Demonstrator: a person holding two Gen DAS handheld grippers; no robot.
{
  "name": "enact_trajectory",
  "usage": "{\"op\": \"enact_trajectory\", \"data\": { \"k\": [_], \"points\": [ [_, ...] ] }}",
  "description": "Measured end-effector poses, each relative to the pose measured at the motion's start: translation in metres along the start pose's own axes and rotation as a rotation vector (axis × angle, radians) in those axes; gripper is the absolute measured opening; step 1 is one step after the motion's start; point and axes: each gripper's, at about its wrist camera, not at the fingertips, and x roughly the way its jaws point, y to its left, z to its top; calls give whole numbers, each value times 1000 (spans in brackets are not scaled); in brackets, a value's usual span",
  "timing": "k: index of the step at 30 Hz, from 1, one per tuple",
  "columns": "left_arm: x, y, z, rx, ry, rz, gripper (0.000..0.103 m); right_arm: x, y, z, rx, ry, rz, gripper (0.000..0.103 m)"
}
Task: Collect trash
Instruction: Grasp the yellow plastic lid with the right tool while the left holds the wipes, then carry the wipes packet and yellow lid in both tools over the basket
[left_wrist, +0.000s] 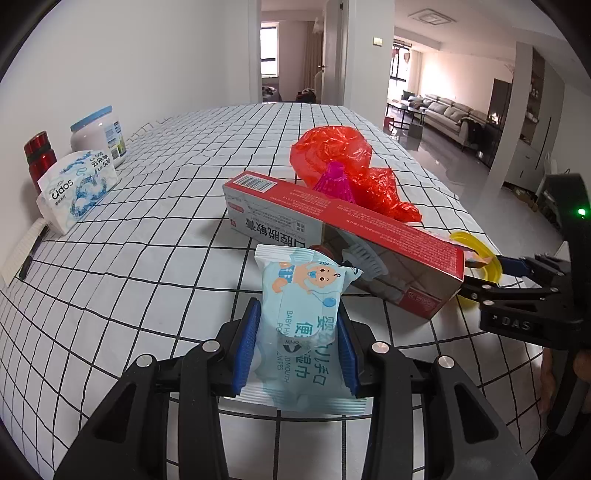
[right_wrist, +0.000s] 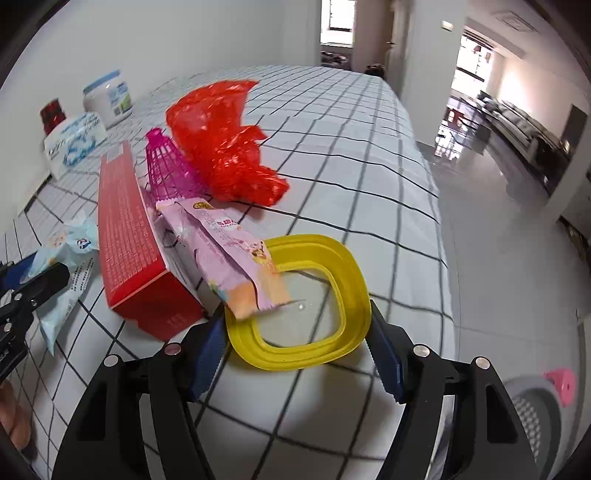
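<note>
My left gripper (left_wrist: 295, 343) is shut on a light blue baby wipes pack (left_wrist: 301, 314), held above the checked tablecloth. The pack also shows in the right wrist view (right_wrist: 66, 273). My right gripper (right_wrist: 295, 347) stands with its jaws on both sides of a yellow lid (right_wrist: 306, 302), touching its edges; it looks shut on it. It also shows in the left wrist view (left_wrist: 491, 280). A red toothpaste box (left_wrist: 343, 243) lies between the two grippers. A pink snack wrapper (right_wrist: 232, 254) overlaps the lid. A red plastic bag (right_wrist: 225, 144) and a magenta shuttlecock (right_wrist: 166, 166) lie behind.
A tissue pack (left_wrist: 77, 184), a white jar with a blue lid (left_wrist: 99, 134) and a red bottle (left_wrist: 38, 158) stand by the wall at the left. The table edge runs along the right, with grey floor below. A grey bin with a pink part (right_wrist: 535, 402) sits at lower right.
</note>
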Motion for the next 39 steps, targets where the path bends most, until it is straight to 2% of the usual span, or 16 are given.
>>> {"op": "enact_trajectory", "data": {
  "k": [8, 14, 23, 27, 33, 39],
  "points": [
    [-7, -5, -1, 23, -29, -5, 38, -33, -21, -26, 138, -67, -15, 68],
    [-18, -9, 0, 38, -50, -11, 38, -56, -10, -39, 128, -119, 9, 68],
    [-43, -14, -6, 57, -71, -39, 38, -75, 3, -69, 151, -133, 20, 68],
    [-54, -22, -10, 71, -78, -63, 38, -82, 1, -80, 166, -130, -4, 68],
    [-65, -35, -16, 86, -76, -95, 38, -98, 6, -92, 127, -162, -49, 68],
    [-73, -40, -16, 86, -80, -102, 38, -115, 16, -89, 76, -215, -32, 68]
  ]
}}
